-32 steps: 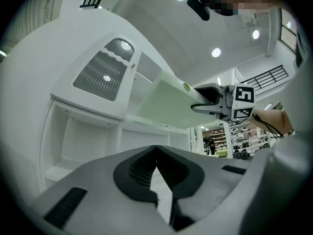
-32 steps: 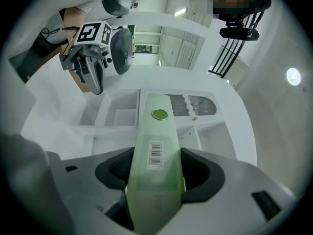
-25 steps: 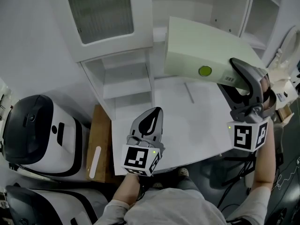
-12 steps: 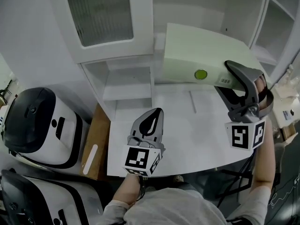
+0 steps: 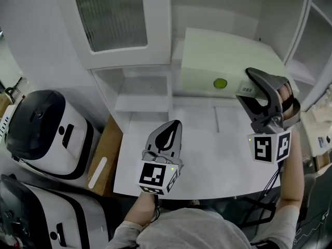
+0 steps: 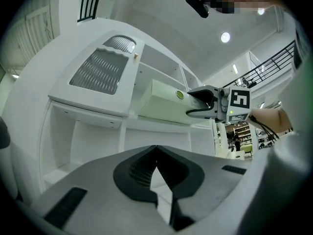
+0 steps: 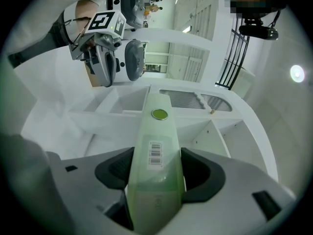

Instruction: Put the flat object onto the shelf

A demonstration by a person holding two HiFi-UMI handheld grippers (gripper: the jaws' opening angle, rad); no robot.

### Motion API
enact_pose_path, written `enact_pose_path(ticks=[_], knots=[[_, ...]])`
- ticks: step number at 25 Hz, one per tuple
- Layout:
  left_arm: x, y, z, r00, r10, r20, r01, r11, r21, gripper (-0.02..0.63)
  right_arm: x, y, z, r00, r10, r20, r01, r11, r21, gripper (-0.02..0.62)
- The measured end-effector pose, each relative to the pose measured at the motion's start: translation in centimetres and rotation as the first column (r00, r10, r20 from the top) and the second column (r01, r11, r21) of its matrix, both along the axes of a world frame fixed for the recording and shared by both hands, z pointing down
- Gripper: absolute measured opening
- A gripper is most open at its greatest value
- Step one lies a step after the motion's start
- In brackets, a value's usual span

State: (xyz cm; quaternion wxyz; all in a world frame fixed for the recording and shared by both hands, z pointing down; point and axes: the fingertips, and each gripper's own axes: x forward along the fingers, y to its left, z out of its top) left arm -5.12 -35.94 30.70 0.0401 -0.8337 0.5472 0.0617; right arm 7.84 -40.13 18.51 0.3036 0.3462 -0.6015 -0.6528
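Fingers (image 7: 208,174) of the right gripper (image 5: 244,85) are pressed on both faces of a flat box (image 5: 218,56), near its close end. The box is pale green and stands on its thin edge between them. In the right gripper view the thin edge shows a barcode label (image 7: 155,154) just beyond the fingers and a round green button (image 7: 159,114) farther along.

From the head view, the box is at 1 o'clock, up in the air over the back part of the white table (image 5: 207,154). It reaches toward the white shelf (image 5: 142,100) at 12 o'clock. I cannot tell whether its far end touches the shelf.

At 6 o'clock the left gripper (image 5: 174,123) is over the near edge of the table, pointing at the open shelf compartments. Its fingers (image 6: 132,173) meet at the tips, with nothing between them. It is well apart from the box.

At 9 o'clock, beside the table, there are two white and black machines (image 5: 44,134).
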Motion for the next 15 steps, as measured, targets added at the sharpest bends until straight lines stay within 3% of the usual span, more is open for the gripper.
enact_pose_path(ticks=[15], knots=[[-0.1, -1.7, 1.1, 0.99, -0.143, 0.004, 0.143, 0.989, -0.028, 0.015, 0.3, -6.2, 0.3, 0.998, -0.063, -0.002, 0.063, 0.998, -0.01, 0.288]])
